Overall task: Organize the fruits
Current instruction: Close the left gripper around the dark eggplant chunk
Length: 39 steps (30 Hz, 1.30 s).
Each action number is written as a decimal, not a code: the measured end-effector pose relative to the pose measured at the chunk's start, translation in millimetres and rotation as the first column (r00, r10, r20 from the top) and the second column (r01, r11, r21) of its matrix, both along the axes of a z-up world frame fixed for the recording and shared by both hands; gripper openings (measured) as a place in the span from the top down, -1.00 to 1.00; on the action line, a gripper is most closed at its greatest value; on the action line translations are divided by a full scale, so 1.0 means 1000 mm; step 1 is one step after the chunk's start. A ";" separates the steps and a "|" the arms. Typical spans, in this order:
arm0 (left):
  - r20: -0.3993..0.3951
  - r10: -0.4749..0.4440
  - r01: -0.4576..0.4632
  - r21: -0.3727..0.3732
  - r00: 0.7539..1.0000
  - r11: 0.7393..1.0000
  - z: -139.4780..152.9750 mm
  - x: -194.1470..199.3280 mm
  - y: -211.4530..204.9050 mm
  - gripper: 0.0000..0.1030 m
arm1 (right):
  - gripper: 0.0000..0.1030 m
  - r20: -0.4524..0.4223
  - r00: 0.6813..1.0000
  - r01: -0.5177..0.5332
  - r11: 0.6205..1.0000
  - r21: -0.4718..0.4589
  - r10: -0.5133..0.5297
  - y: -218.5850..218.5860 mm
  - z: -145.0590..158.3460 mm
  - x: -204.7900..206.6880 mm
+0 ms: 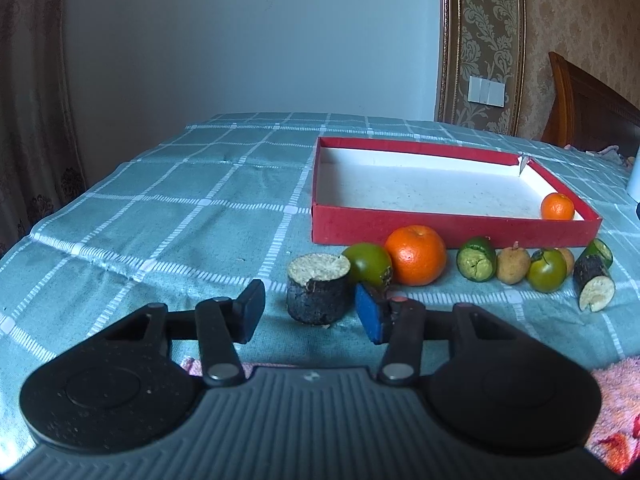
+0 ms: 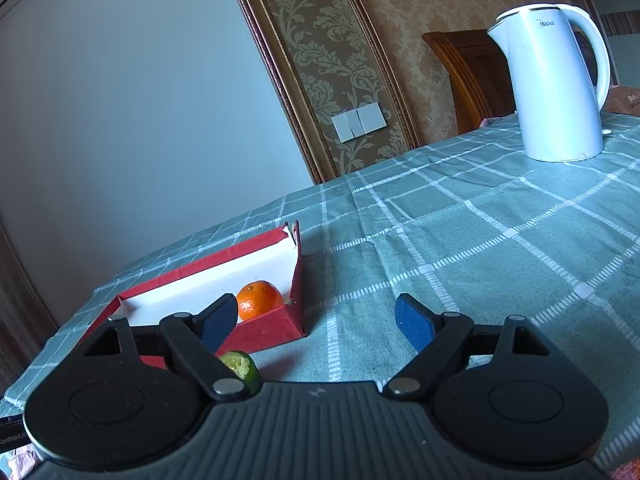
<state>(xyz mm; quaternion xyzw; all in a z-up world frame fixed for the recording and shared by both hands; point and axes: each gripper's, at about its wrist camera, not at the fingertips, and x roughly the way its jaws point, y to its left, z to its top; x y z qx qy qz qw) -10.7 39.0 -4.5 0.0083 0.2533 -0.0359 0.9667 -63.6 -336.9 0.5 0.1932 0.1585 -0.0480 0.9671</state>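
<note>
Nearest, the left claw (image 1: 312, 314) brackets a dark-skinned, pale-topped cylinder chunk (image 1: 318, 294), pads not visibly pressing. One small orange mandarin (image 1: 557, 207) lies in the red cardboard tray (image 1: 440, 236); about eight pieces wait on the table. Right claw (image 2: 316, 326) gapes, empty.
</note>
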 end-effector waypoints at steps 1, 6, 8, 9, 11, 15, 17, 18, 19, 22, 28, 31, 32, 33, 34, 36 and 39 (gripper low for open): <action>-0.006 -0.002 0.002 -0.001 1.000 1.000 0.001 0.002 -0.001 0.11 | -0.67 0.000 1.000 0.000 1.000 0.000 0.000 0.000 0.000 0.000; 0.009 0.023 -0.023 0.019 1.000 1.000 0.006 0.009 -0.003 0.16 | -0.67 -0.001 1.000 0.000 1.000 0.000 0.000 0.000 0.000 0.000; 0.029 0.027 -0.027 0.019 0.999 0.999 0.004 0.010 -0.003 0.16 | -0.67 -0.002 1.000 0.001 1.000 0.001 -0.001 0.001 0.000 0.001; 0.028 0.025 -0.026 0.008 0.999 1.000 0.004 0.011 -0.001 0.16 | -0.67 -0.002 1.000 0.001 1.000 0.001 -0.001 0.001 0.000 0.001; 0.023 0.021 -0.021 -0.015 1.000 1.000 0.004 0.012 0.002 0.15 | -0.67 -0.003 1.000 0.003 1.000 0.004 -0.003 0.000 0.000 0.001; 0.019 0.019 -0.018 -0.033 1.000 0.999 0.003 0.012 0.005 0.15 | -0.67 -0.004 1.000 0.006 1.000 0.008 -0.006 0.000 0.000 0.000; 0.018 0.019 -0.018 -0.035 1.000 0.999 0.004 0.013 0.005 0.15 | -0.68 -0.004 1.000 0.008 1.000 0.010 -0.008 -0.001 0.000 0.001; 0.017 0.018 -0.018 -0.038 1.000 0.999 0.004 0.013 0.005 0.15 | -0.68 -0.004 1.000 0.008 1.000 0.010 -0.008 -0.001 0.000 0.001; 0.015 0.018 -0.017 -0.045 1.000 0.999 0.004 0.013 0.007 0.15 | -0.68 -0.004 1.000 0.008 1.000 0.010 -0.008 -0.001 0.000 0.001; 0.014 0.018 -0.017 -0.055 1.000 0.998 0.003 0.013 0.008 0.15 | -0.68 -0.006 1.000 0.009 1.000 0.011 -0.009 -0.002 -0.001 0.001; 0.021 0.009 -0.008 -0.050 1.000 0.999 0.004 0.010 0.008 0.25 | -0.68 -0.016 1.000 0.009 1.000 0.016 -0.008 -0.002 -0.002 0.002; 0.028 0.002 -0.001 -0.040 1.000 0.999 0.004 0.008 0.006 0.34 | -0.68 -0.018 1.000 0.011 1.000 0.020 -0.011 -0.003 -0.002 0.002; 0.032 0.002 -0.001 -0.035 0.999 0.999 0.003 0.008 0.005 0.39 | -0.68 -0.019 1.000 0.012 1.000 0.020 -0.012 -0.003 -0.002 0.003; 0.035 0.003 -0.002 -0.031 0.999 1.000 0.003 0.008 0.004 0.40 | -0.68 -0.021 1.000 0.013 1.000 0.022 -0.013 -0.003 -0.002 0.003; 0.036 0.007 -0.006 -0.029 0.999 1.000 0.003 0.007 0.003 0.40 | -0.68 -0.023 1.000 0.014 1.000 0.023 -0.014 -0.003 -0.002 0.003; 0.039 0.015 -0.014 -0.032 0.999 0.999 0.003 0.007 0.004 0.40 | -0.68 -0.026 1.000 0.016 1.000 0.024 -0.016 -0.003 -0.002 0.003; 0.058 0.023 -0.021 -0.035 0.998 0.999 0.004 0.004 0.004 0.40 | -0.68 -0.030 0.999 0.020 0.999 0.027 -0.020 -0.004 -0.002 0.003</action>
